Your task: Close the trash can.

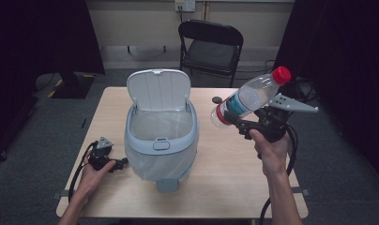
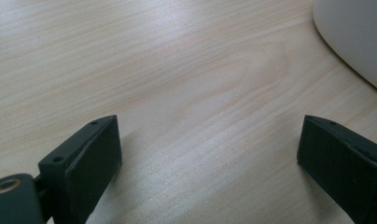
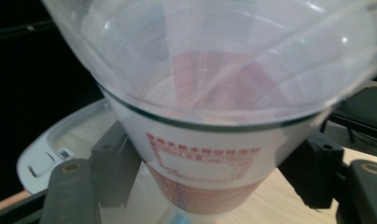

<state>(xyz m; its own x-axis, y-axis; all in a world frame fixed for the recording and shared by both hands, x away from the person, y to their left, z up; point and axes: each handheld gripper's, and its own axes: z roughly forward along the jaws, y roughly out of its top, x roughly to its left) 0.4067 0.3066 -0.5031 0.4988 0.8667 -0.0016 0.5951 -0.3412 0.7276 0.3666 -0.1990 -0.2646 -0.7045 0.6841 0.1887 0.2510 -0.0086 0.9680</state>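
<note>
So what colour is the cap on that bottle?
Red. The cap on the bottle shows best in the high view.

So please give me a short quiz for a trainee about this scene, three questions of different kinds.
1. True or false: the bin has its lid shut.
2. What does the right gripper hold? A) cup B) bottle C) can
3. Fill in: the left gripper rests on the ___ with jaws apart.

Key: 1 false, the lid stands open. 2 B, a clear bottle with a red cap. 3 table.
</note>
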